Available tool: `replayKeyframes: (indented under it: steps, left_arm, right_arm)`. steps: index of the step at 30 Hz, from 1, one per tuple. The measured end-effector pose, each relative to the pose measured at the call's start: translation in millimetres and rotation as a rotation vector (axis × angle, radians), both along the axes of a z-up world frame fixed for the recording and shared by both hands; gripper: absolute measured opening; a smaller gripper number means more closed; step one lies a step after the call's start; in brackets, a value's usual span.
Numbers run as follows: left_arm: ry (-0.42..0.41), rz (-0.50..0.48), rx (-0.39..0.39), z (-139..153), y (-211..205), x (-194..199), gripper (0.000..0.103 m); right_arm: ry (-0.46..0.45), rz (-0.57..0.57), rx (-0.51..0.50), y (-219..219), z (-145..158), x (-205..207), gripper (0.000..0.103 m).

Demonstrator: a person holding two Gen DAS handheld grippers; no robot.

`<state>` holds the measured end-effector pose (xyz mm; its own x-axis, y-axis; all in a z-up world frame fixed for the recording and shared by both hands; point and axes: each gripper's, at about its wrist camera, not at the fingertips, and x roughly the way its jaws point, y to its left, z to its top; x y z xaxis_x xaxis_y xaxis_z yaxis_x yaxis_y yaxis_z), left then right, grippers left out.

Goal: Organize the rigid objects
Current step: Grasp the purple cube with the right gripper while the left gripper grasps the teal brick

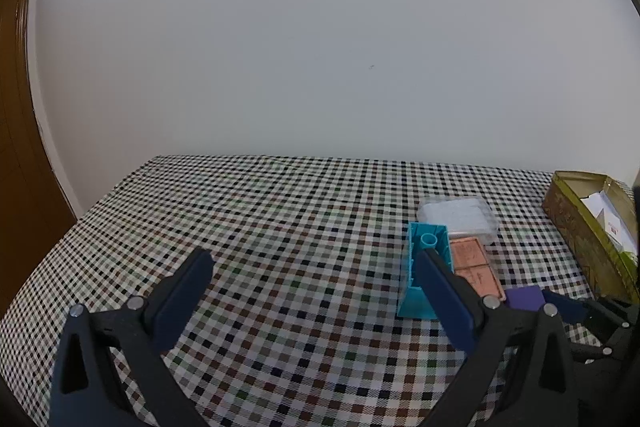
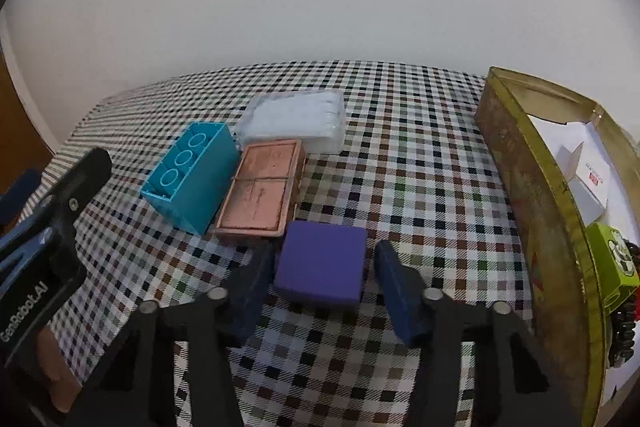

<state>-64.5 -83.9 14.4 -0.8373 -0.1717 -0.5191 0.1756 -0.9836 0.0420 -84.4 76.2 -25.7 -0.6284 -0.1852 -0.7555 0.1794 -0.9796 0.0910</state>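
Note:
A purple block point(image 2: 322, 263) lies flat on the checked tablecloth point(image 2: 420, 167). My right gripper point(image 2: 324, 253) is open and straddles it, one dark blue finger on each side. The left finger sits close against the block. A thin strip of cloth shows between the block and the right finger point(image 2: 394, 283). In the left wrist view the purple block point(image 1: 524, 297) shows at the right edge. My left gripper point(image 1: 314, 259) is open wide over bare cloth with nothing between its fingers. Its right finger hides part of a teal box point(image 1: 420, 267).
Beyond the block, a teal box point(image 2: 192, 175), a copper-pink flat box point(image 2: 264, 187) and a clear plastic case point(image 2: 296, 123) sit side by side. An open gold tin point(image 2: 532, 187) at the right holds white cartons and a green box point(image 2: 612, 267). A white wall lies behind.

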Motion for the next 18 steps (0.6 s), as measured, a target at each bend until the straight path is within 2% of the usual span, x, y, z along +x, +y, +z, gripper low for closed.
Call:
replayKeyframes:
  steps: [6,11,13,15,18]
  left_arm:
    - [-0.005,-0.013,0.031,1.2,-7.2,2.4,0.102]
    - [-0.016,-0.085,0.090,-1.6,1.8,-3.6,0.102]
    - [-0.028,-0.120,0.086,-3.0,13.3,-10.9,0.102]
    - [-0.049,-0.137,0.072,-5.2,23.9,-20.5,0.102]
    - [-0.103,-0.141,0.050,-11.2,37.6,-38.0,0.102]
  right_arm:
    - [0.009,-0.003,-0.122,20.2,3.9,5.8,0.043]
    - [0.164,-0.018,-0.140,30.9,28.2,23.5,0.043]
    - [0.211,-0.026,-0.176,37.4,37.2,29.4,0.043]
    - [0.252,-0.048,-0.167,42.1,42.3,30.1,0.043]
    - [0.277,-0.059,-0.179,50.3,44.1,28.6,0.043]
